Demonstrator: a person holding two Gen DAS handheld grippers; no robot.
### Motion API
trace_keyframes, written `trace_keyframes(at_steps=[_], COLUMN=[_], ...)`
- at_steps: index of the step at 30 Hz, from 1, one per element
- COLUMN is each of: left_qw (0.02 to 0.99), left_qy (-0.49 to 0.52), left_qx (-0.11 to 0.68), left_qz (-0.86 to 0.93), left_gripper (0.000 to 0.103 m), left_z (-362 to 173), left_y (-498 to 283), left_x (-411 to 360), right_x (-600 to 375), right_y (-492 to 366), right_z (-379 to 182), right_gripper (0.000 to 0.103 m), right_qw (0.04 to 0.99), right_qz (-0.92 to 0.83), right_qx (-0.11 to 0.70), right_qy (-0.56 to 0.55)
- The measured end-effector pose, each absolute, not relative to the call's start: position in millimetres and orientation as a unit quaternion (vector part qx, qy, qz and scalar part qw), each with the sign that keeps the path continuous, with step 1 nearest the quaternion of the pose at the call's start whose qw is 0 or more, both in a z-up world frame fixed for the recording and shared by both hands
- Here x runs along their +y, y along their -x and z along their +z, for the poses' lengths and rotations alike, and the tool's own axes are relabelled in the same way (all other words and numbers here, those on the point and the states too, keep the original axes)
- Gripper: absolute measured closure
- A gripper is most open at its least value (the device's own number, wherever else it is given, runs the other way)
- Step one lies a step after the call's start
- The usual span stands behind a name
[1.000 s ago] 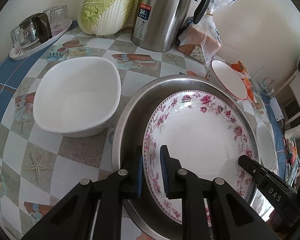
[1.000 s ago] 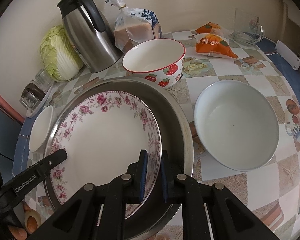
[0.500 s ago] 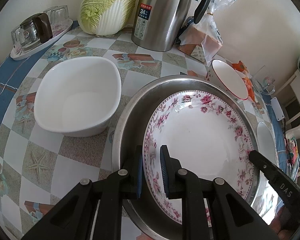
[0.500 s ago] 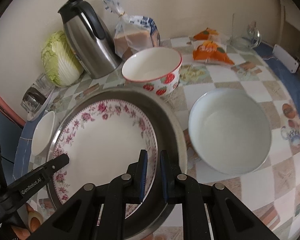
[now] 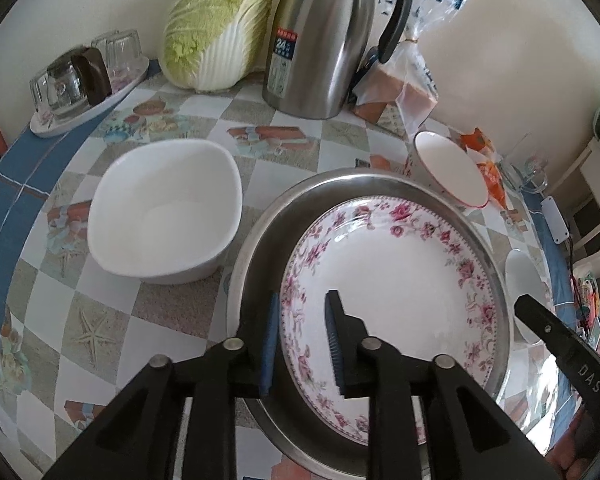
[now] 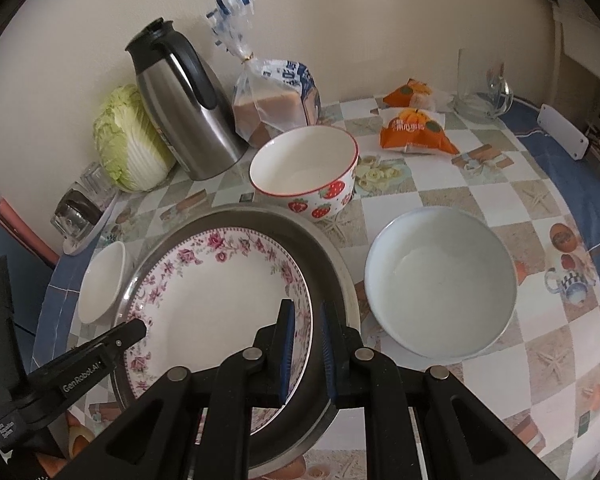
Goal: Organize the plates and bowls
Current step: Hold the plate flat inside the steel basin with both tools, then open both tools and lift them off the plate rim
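Observation:
A floral plate (image 5: pixel 400 280) (image 6: pixel 220 300) lies in a round steel pan (image 5: pixel 256 256) (image 6: pixel 332 256). My left gripper (image 5: pixel 303 294) straddles the plate's left rim. Its jaws are opening, and the pads stand off the rim. My right gripper (image 6: pixel 307 303) is shut on the plate's right rim. A white squarish bowl (image 5: pixel 164 216) (image 6: pixel 100 280) sits to the left of the pan. Behind the pan stands a strawberry bowl (image 6: pixel 304 168) (image 5: pixel 448 168). To the pan's right is a pale round bowl (image 6: pixel 440 280).
At the back wall stand a steel kettle (image 5: pixel 328 40), a cabbage (image 5: pixel 216 24), a bagged loaf (image 6: pixel 276 96) and a tray of glasses (image 5: pixel 80 80). Orange snack packets (image 6: pixel 412 128) and a glass mug (image 6: pixel 480 84) lie at the back right.
My left gripper's jaws have spread apart off the plate's rim. The right gripper has risen a little, so its view takes in more of the table.

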State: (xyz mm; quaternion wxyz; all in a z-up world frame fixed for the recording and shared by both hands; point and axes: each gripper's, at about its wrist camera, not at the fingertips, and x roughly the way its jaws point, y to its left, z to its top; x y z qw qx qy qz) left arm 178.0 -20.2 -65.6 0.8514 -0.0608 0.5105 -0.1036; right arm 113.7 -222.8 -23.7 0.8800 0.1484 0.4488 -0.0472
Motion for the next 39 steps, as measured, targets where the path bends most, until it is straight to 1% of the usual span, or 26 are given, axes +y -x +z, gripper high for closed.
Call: trace_keyframes(at_steps=[1, 3, 5, 7, 9, 13, 15, 16, 17, 18, 19, 21, 24, 26, 28, 30, 33, 35, 39], left_qw=[0.852, 0.851, 0.852, 0.855, 0.858, 0.862, 0.865, 0.866, 0.868, 0.871, 0.872, 0.875, 0.88, 0.883, 0.886, 0.888, 0.887, 0.887, 0.885], left_qy=[0.06, 0.06, 0.058, 0.055, 0.051, 0.047, 0.043, 0.041, 0.037, 0.033, 0.032, 0.031, 0.025, 0.021, 0.02, 0.023, 0.031, 0.032, 0.029], left_qx=[0.51, 0.511, 0.509, 0.506, 0.502, 0.496, 0.493, 0.492, 0.489, 0.485, 0.483, 0.479, 0.471, 0.466, 0.46, 0.458, 0.458, 0.46, 0.462], left_qz=[-0.105, -0.107, -0.105, -0.101, -0.098, -0.091, -0.086, -0.082, -0.078, -0.073, -0.071, -0.066, -0.061, -0.058, -0.052, -0.044, -0.04, -0.039, -0.039], left_gripper=[0.072, 0.07, 0.06, 0.055, 0.054, 0.045, 0.044, 0.039, 0.027, 0.023, 0.02, 0.02, 0.017, 0.006, 0.005, 0.005, 0.005, 0.005, 0.005], left_z=[-64, -62, -60, -55, -52, -47, -46, -46, -46, -45, -45, -44, -43, -41, -40, -38, -38, -38, -37], left_y=[-178, -177, -177, -176, -175, -174, -173, -173, -173, -173, -173, -173, -172, -171, -170, -169, -168, -168, -166], left_x=[-21, -23, -24, -25, -26, -26, -26, -26, -26, -25, -25, -24, -24, -24, -24, -21, -18, -17, -20], right_x=[-222, -220, -219, -218, -218, -215, -214, -214, -214, -214, -214, -215, -216, -216, -215, -214, -214, -215, -215], right_y=[-113, -113, -113, -112, -112, -112, -112, -112, -112, -112, -112, -112, -112, -111, -111, -110, -109, -108, -105], right_z=[-22, -21, -21, -21, -21, -20, -20, -20, -21, -21, -21, -22, -23, -23, -22, -21, -20, -19, -15], right_gripper=[0.088, 0.088, 0.088, 0.085, 0.069, 0.062, 0.051, 0.049, 0.044, 0.042, 0.041, 0.034, 0.027, 0.021, 0.019, 0.011, 0.004, 0.001, 0.0], right_qw=[0.881, 0.881, 0.881, 0.88, 0.881, 0.881, 0.881, 0.881, 0.88, 0.88, 0.88, 0.879, 0.878, 0.879, 0.881, 0.882, 0.882, 0.882, 0.883], right_qz=[-0.046, -0.045, -0.044, -0.045, -0.047, -0.045, -0.047, -0.048, -0.049, -0.049, -0.048, -0.048, -0.051, -0.05, -0.048, -0.047, -0.048, -0.049, -0.051], right_qx=[0.449, 0.45, 0.452, 0.454, 0.455, 0.457, 0.459, 0.46, 0.46, 0.461, 0.462, 0.463, 0.464, 0.463, 0.461, 0.459, 0.459, 0.46, 0.457], right_qy=[-0.145, -0.138, -0.133, -0.128, -0.122, -0.114, -0.108, -0.105, -0.103, -0.103, -0.103, -0.104, -0.102, -0.1, -0.098, -0.096, -0.095, -0.094, -0.09])
